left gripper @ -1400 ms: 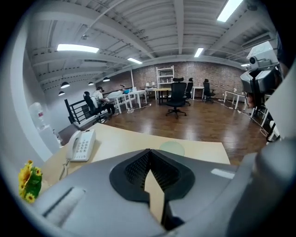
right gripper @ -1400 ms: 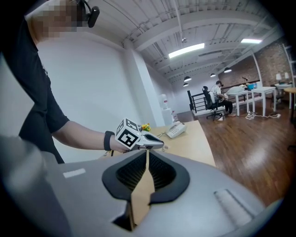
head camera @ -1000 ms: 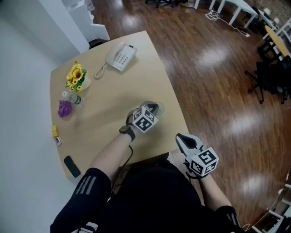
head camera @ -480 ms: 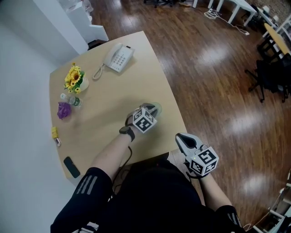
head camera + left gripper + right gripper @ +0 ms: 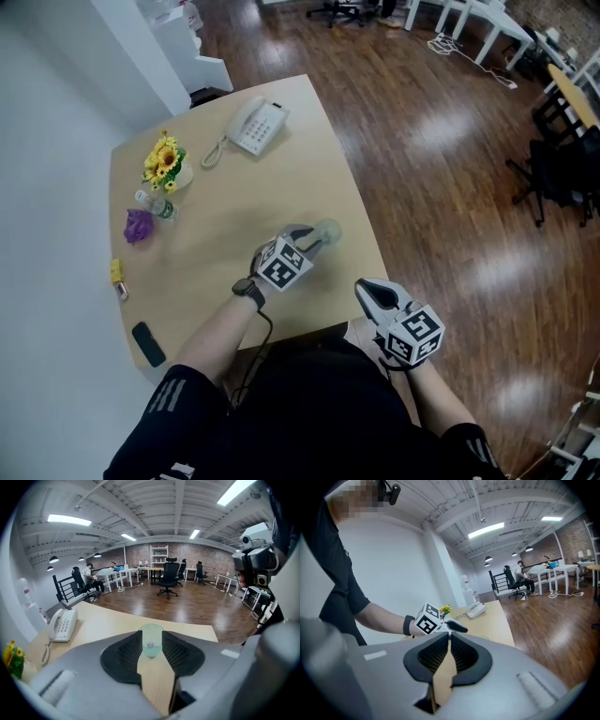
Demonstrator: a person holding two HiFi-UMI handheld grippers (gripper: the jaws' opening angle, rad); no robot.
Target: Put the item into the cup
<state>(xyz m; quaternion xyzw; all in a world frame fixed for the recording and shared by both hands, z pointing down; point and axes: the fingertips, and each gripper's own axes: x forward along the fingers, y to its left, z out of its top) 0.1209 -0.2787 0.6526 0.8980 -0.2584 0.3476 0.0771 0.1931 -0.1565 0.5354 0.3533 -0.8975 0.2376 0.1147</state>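
Standing just beyond left tool's [image 5: 307, 240] newly opening, empty jaws: cup [image 5: 328, 231].

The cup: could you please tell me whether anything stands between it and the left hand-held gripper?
Nothing visible does. The left hand-held gripper has jaws that have just been opening, empty, and only bare table shows between them up to the cup.

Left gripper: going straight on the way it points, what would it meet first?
Probably the clear cup, standing just ahead between the left gripper's tips; its jaws have just been opening, gripping nothing. Depth is unclear.
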